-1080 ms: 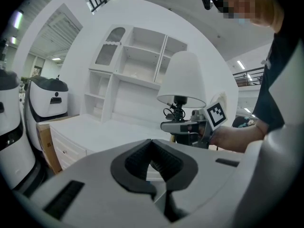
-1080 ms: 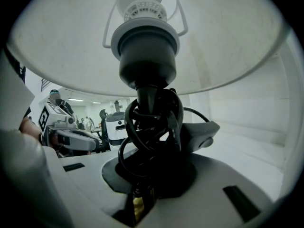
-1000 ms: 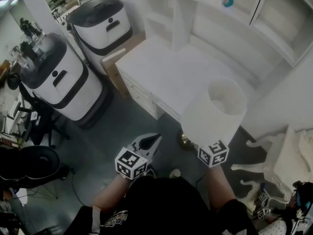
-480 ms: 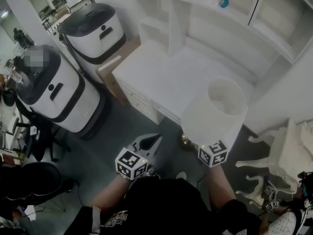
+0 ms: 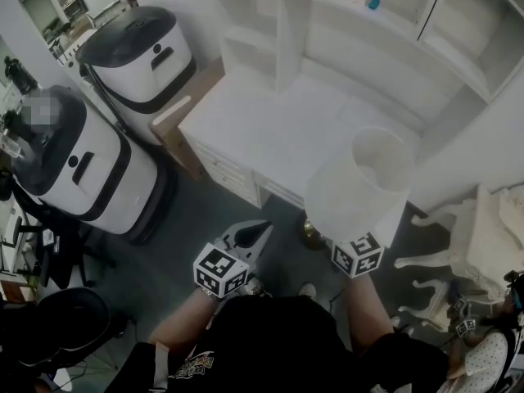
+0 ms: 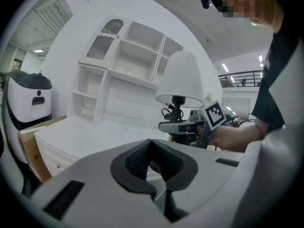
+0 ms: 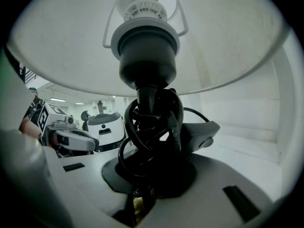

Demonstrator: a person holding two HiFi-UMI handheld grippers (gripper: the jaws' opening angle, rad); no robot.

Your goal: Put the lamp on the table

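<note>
The right gripper [image 7: 146,177] has its jaws clamped on the lamp [image 5: 359,188] stem, keeping it upright for the bench [image 5: 270,129]; the left gripper [image 6: 159,171] idles, jaws closed, empty.

Right gripper [image 7: 142,194] clasps lamp [image 7: 148,56] — cord-wrapped, seemingly.

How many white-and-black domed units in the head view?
2 domed units: one beside the desk, one nearer, further left. Others may be off-frame.

1. Table top [image 5: 278,129]: broad open surface, approachable from its front edge.
2. Shelf unit [image 5: 288,23]: closes off the rear.
3. Cardboard box [image 5: 201,84] and two white machines [image 5: 135,51]: crowd the left flank.
4. White chair [image 5: 458,244]: narrows the right.
</note>
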